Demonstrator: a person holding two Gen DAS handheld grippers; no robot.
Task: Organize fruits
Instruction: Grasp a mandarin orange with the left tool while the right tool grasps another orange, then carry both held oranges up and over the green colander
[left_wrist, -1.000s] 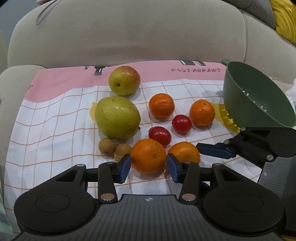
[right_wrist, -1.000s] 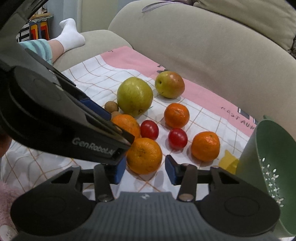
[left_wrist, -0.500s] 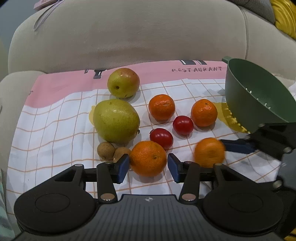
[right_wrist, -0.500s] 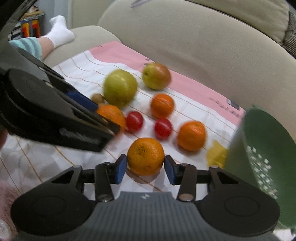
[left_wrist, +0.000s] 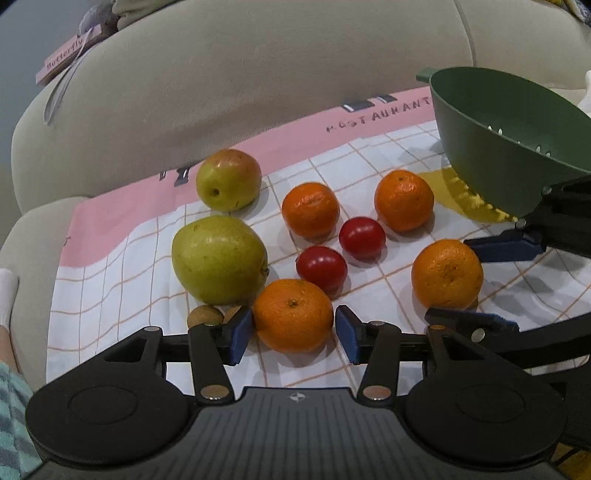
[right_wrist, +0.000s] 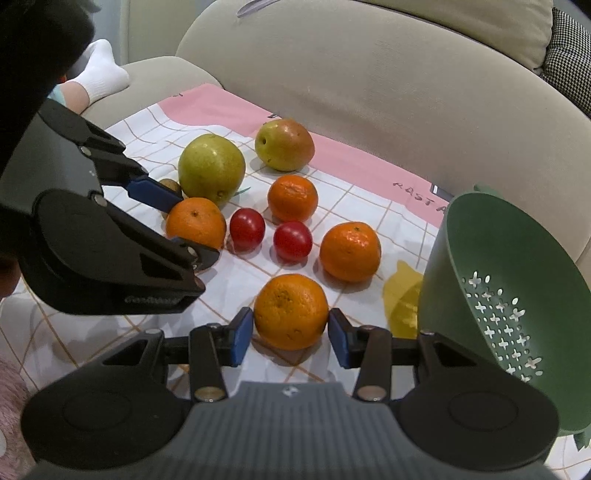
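Gripping orange (right_wrist: 291, 312), R fingers (right_wrist: 291, 332); L fingers (left_wrist: 293, 334) open round another; colander (right_wrist: 513, 295) empty.

Premises are presenting as a home living room. A beige upholstered sofa (left_wrist: 258, 74) is serving as the surface, with a pink-and-white checked cloth (left_wrist: 110, 280) lying over its seat. A houndstooth cushion (right_wrist: 569, 48) is resting at the backrest, a book (left_wrist: 70, 59) is lying on top, and a person's socked foot (right_wrist: 101, 72) is resting alongside.
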